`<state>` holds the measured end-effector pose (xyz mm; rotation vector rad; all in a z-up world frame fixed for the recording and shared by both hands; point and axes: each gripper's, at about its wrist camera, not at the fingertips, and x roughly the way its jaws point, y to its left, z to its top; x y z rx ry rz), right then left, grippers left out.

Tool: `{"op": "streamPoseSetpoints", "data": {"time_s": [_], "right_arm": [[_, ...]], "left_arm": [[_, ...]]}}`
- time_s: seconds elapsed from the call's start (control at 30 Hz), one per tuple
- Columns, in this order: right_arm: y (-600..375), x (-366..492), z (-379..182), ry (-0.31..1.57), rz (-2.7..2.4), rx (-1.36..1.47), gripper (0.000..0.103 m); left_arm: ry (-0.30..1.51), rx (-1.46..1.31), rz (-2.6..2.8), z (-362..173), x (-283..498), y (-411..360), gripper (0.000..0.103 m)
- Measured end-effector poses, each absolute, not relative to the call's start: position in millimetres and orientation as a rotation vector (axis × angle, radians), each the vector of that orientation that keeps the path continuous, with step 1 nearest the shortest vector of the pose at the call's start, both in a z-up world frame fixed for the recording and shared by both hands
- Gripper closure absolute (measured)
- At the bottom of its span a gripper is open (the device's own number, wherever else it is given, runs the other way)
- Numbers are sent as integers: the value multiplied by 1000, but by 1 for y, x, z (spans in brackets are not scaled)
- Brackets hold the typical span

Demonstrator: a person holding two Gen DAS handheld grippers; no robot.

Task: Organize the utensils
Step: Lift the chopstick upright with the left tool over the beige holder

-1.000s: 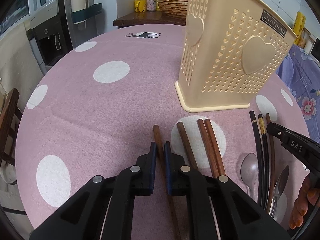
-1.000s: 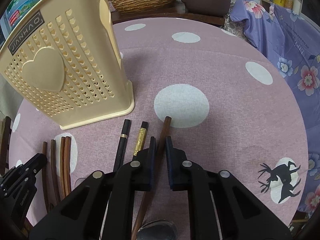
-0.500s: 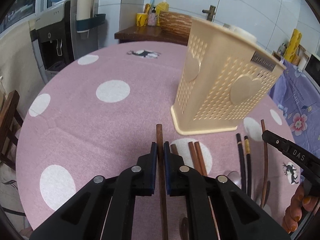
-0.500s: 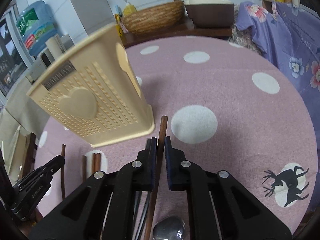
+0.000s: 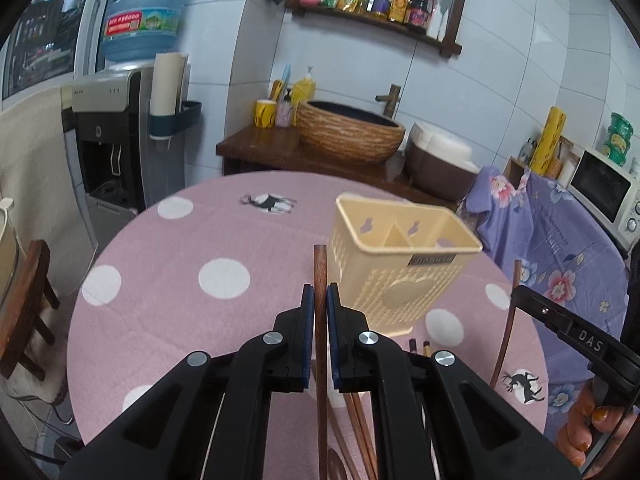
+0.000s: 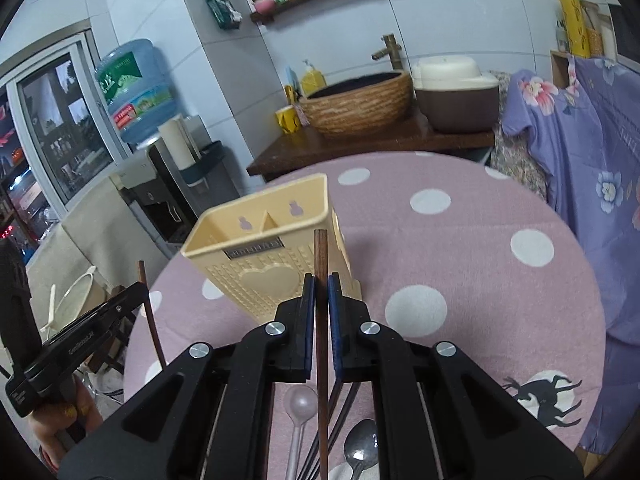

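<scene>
My left gripper [image 5: 320, 300] is shut on a brown wooden chopstick [image 5: 320, 268], held up well above the table, left of the cream utensil holder [image 5: 404, 264]. My right gripper [image 6: 321, 290] is shut on another brown wooden chopstick [image 6: 321, 256], raised in front of the holder [image 6: 264, 256]. The holder's open top shows two compartments. More wooden chopsticks [image 5: 356, 420] lie on the pink dotted tablecloth [image 5: 180, 280] below. Black chopsticks [image 6: 340, 408] and spoons [image 6: 362, 444] lie under the right gripper. Each gripper shows in the other's view.
A wooden counter [image 5: 288, 152] with a wicker basin [image 5: 352, 132] stands behind the round table. A water dispenser [image 5: 108, 136] is at the back left. A wooden chair [image 5: 28, 304] is at the left edge. A purple floral cloth [image 6: 580, 152] is at the right.
Both grippers have risen from the table, each carrying its chopstick up. The holder now appears lower and farther, with its open top in view.
</scene>
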<state>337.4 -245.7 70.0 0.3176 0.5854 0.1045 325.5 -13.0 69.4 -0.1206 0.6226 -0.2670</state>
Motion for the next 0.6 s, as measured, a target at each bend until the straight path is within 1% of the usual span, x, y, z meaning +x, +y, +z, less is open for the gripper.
{"op": "streamPoseSetpoints", "data": {"time_s": [0.23, 0.6], "right_arm": [[-247, 324, 104, 512, 108, 266, 95], [-248, 314, 117, 477, 123, 226, 96]], "left_arm": [[542, -128, -278, 101, 325, -13, 95], [503, -129, -286, 115, 320, -12, 96]]}}
